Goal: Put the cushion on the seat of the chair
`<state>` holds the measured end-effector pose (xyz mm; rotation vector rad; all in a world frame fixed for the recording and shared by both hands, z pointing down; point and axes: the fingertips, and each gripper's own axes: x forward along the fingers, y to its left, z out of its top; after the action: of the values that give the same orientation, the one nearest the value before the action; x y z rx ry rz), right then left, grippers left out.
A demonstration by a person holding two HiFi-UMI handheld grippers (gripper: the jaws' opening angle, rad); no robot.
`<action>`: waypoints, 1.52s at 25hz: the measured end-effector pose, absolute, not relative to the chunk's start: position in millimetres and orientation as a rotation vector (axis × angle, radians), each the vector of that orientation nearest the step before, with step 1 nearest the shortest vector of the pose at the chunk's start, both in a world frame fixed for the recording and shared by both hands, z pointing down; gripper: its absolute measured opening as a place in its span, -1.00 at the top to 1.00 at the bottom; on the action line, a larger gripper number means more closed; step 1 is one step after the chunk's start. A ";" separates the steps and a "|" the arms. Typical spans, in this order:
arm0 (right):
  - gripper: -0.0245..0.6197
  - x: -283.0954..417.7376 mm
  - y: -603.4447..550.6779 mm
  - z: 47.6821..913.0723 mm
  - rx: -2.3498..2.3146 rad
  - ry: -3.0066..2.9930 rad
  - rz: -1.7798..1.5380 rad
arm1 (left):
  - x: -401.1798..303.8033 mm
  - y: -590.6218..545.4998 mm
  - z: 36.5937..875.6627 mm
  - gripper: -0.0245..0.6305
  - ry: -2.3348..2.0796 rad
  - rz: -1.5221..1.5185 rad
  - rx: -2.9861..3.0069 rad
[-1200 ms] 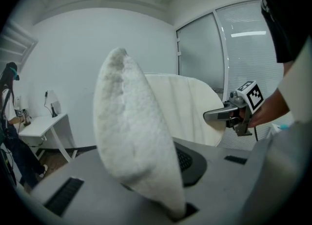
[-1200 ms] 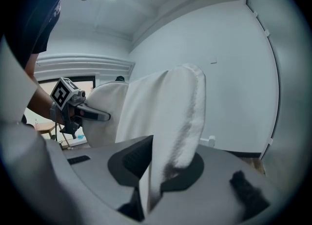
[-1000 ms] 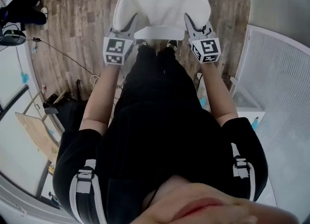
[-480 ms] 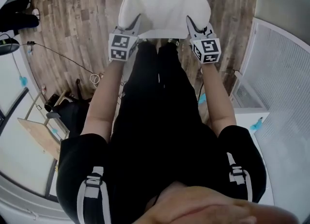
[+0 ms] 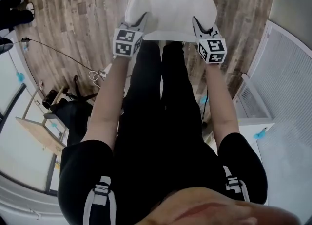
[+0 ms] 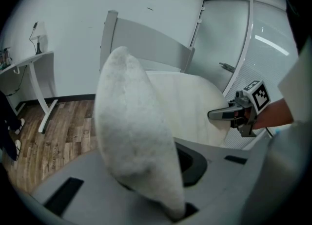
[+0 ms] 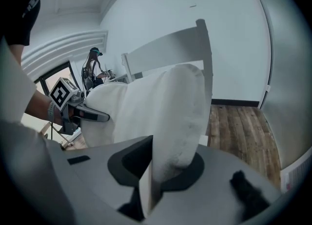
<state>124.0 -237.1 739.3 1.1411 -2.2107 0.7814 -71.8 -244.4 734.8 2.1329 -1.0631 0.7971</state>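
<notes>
The left gripper is clenched on the near left corner of the white cushion and the right gripper on its near right corner, so the cushion spreads between and ahead of both pairs of jaws. Just past it rises the chair's white backrest, the seat hidden beneath the cushion, with wooden floor on either side. Behind the jaws stand the person's black-clad legs; off beyond the left gripper is a white desk, and beyond the right one a glazed partition.
</notes>
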 end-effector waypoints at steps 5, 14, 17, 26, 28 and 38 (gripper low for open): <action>0.75 119.1 -241.5 795.8 1.110 -2.172 0.840 | -78.0 -250.0 792.3 0.75 -1.019 0.795 2.066; 0.74 118.3 -236.3 878.5 1.078 -2.069 0.990 | -84.5 -249.2 873.0 0.71 -0.926 0.837 1.946; 0.74 120.8 -232.1 895.7 1.076 -2.025 1.028 | -83.2 -248.0 891.7 0.69 -0.908 0.869 1.917; 0.70 130.5 -238.8 925.2 1.079 -1.944 1.025 | -80.2 -262.0 920.7 0.64 -0.882 0.995 1.906; 0.70 131.1 -240.7 929.7 1.076 -1.924 1.024 | -81.5 -263.1 926.8 0.63 -0.877 1.012 1.898; 0.62 133.5 -250.1 945.6 1.031 -1.877 0.985 | -83.7 -268.5 942.6 0.62 -0.868 1.035 1.864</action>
<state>133.5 -250.1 945.6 1.0309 -1.8765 0.9847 -83.7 -268.5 942.6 1.8638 -0.8680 1.0346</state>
